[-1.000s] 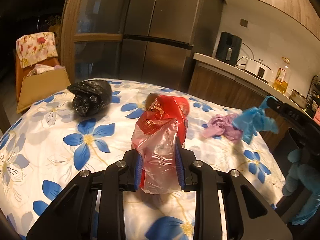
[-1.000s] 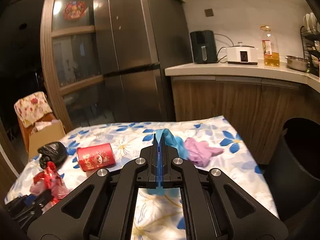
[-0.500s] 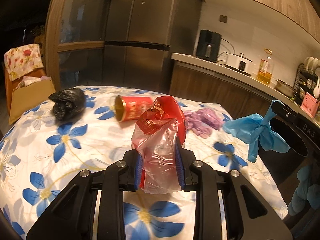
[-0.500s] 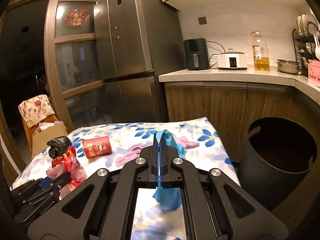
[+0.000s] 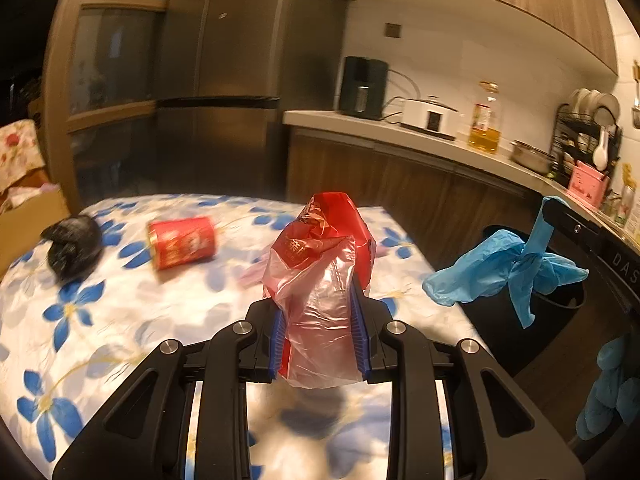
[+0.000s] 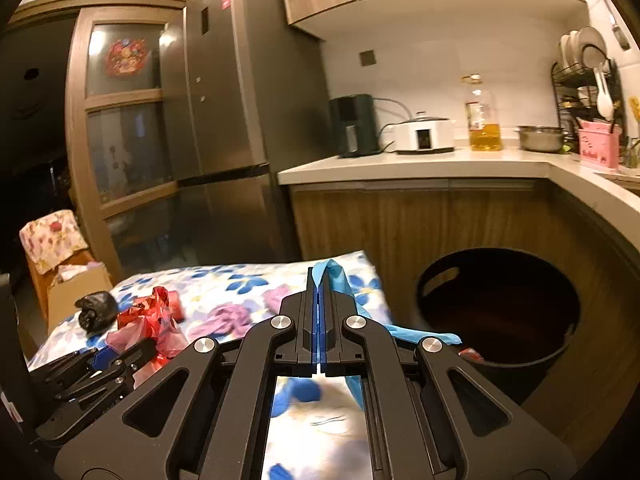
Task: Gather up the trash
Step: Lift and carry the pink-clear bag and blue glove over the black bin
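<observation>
Both hands are carrying trash toward the dark bin (image 6: 500,312), which is sitting on the floor just beside the flowered counter (image 5: 120,304). To do this well, each load should be brought fully over the bin's mouth before letting go, since both are light and floppy. The left gripper (image 5: 318,332) is holding its fingers partly apart, clamped on the red plastic bag (image 5: 320,276). The right gripper (image 6: 319,320) is pinching its fingers together on the blue glove (image 5: 504,268), dangling near the bin's rim.

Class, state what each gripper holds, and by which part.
Left gripper: red plastic bag, clamped at its lower end. Right gripper: blue glove, pinched at one thin edge.
</observation>
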Tool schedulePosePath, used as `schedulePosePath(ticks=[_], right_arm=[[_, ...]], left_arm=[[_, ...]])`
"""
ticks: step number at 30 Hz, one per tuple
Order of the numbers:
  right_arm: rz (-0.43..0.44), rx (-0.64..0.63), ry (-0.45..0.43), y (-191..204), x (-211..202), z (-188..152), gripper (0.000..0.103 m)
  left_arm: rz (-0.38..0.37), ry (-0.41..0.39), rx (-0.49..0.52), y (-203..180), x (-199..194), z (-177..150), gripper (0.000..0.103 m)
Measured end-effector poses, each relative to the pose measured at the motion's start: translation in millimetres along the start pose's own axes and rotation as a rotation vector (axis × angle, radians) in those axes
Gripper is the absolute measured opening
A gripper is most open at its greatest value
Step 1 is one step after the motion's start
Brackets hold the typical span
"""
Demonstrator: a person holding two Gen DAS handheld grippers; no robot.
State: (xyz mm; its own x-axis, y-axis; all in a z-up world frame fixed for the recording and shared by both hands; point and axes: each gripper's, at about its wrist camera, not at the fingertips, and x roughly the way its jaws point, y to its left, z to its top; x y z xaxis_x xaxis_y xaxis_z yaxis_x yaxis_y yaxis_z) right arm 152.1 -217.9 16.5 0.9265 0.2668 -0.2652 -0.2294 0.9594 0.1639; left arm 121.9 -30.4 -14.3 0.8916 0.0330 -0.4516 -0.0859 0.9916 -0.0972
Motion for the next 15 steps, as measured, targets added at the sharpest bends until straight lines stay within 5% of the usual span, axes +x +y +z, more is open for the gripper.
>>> schedulePosePath(ticks=[15], right_arm=[[-0.188,0.08,-0.07,-93,-15,24,0.0]], left_arm=[[-0.172,-0.061,0.116,-98,21,35,0.028]])
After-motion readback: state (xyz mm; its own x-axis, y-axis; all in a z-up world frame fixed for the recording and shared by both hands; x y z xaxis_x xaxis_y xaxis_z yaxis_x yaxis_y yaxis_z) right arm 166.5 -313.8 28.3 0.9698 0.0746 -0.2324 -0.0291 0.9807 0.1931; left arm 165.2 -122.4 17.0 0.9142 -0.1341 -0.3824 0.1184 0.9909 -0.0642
